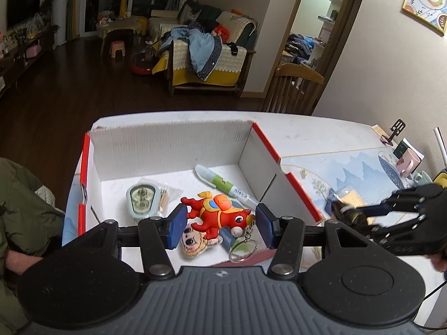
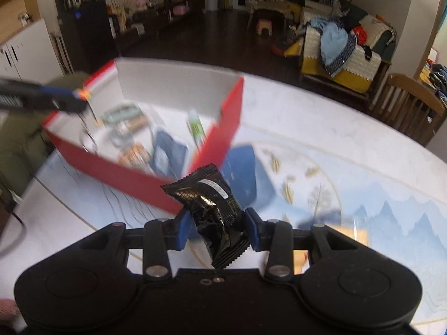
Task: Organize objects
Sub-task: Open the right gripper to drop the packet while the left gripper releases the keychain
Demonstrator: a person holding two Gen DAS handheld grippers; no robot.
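A red toy horse [image 1: 220,215] with a key ring hangs over the red-and-white cardboard box [image 1: 173,145]; my left gripper [image 1: 220,220] is shut on it, blue pads against its head and tail. My right gripper [image 2: 216,223] is shut on a black snack packet [image 2: 212,198], held above the table just right of the box [image 2: 134,176]. In the left wrist view the right gripper [image 1: 346,215] appears at the right edge, blurred. In the right wrist view the left gripper [image 2: 78,95] hovers over the box's far left corner.
In the box lie a green-and-white tube [image 1: 223,181], a mint-coloured item in a clear bag [image 1: 142,198] and a cartoon face piece [image 1: 192,243]. A pink mug [image 1: 408,163] and small clutter stand by the wall. A wooden chair [image 2: 408,103] stands behind the table. A green sleeve [image 1: 19,209] is at the left.
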